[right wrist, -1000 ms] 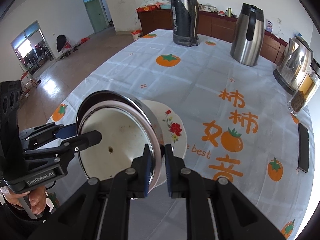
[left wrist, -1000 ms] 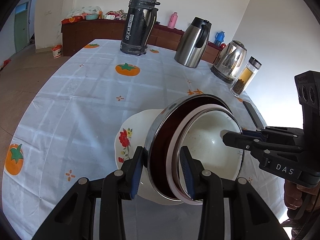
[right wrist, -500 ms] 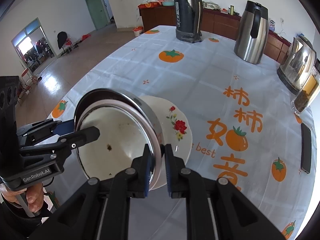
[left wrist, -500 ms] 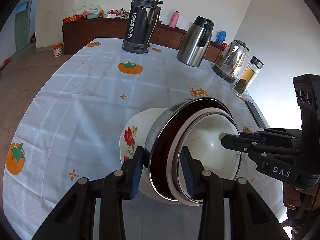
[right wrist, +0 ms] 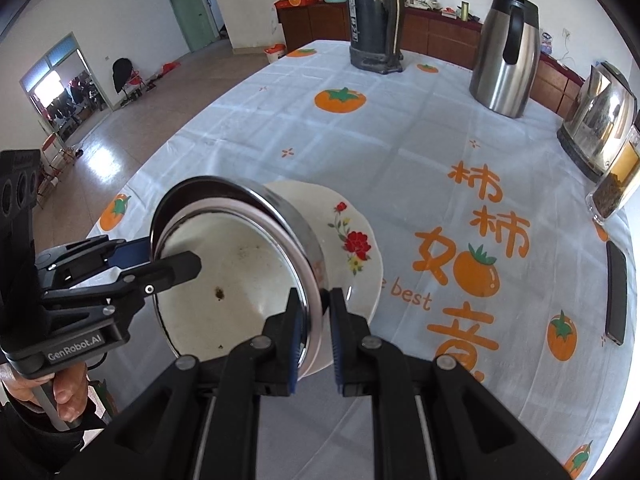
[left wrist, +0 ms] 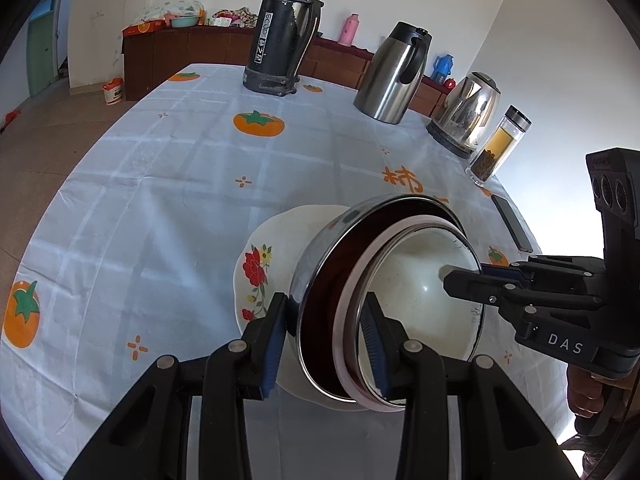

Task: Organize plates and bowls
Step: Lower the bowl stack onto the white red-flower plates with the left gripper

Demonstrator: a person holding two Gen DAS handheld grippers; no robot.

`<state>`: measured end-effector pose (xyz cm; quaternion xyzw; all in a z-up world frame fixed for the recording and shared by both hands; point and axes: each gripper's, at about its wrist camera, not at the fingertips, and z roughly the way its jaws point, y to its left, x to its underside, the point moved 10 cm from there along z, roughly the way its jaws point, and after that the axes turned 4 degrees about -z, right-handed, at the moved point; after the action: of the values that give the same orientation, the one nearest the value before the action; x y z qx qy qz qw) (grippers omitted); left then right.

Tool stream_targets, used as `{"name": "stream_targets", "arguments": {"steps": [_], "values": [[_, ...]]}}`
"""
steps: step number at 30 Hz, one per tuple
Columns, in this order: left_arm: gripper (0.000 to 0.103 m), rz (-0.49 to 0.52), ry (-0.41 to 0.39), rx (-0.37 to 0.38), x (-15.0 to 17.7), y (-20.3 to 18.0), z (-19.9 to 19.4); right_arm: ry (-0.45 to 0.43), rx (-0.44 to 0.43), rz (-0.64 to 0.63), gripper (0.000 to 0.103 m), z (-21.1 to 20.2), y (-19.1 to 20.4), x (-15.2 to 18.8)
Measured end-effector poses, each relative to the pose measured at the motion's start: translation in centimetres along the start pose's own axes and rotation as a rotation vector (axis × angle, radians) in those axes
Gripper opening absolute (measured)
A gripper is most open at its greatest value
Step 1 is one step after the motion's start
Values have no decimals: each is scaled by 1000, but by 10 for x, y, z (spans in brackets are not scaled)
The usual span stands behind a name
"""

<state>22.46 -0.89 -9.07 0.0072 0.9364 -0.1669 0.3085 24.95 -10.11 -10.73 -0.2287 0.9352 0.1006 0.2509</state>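
Bowls [left wrist: 400,304] slightly nearer thermos [left wrist: 284,32]

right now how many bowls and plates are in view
3: a steel bowl held tilted by both tools, a white bowl nested inside it, and a flowered plate on the tablecloth behind them. More could be hidden beneath the bowls.

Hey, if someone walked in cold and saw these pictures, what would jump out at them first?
Front and centre, two nested bowls, a steel bowl holding a white bowl, are tilted over a flowered plate, pinched by the left gripper and right gripper on opposite rims. At the far end of the persimmon tablecloth stand a black thermos and steel jug.
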Motion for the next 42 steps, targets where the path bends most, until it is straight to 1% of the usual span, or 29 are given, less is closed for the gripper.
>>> {"name": "stream_targets", "arguments": {"steps": [6, 11, 16, 22, 32, 40, 42], "values": [[39, 7, 9, -5, 0, -1, 4, 16, -1, -1, 13, 4, -2, 1], [39, 17, 21, -5, -2, -1, 7, 49, -13, 0, 13, 12, -5, 2], [39, 22, 40, 8, -5, 0, 11, 73, -16, -7, 13, 14, -7, -1], [39, 5, 57, 25, -8, 5, 15, 82, -15, -21, 14, 15, -6, -7], [39, -7, 111, 74, -16, 7, 23, 118, -41, -4, 16, 22, -12, -14], [38, -67, 174, 147, -20, 15, 34, 186, -105, 15, 19, 31, -16, -25], [38, -66, 177, 143, -19, 15, 38, 191, -101, 13, 20, 34, -17, -27]]}}
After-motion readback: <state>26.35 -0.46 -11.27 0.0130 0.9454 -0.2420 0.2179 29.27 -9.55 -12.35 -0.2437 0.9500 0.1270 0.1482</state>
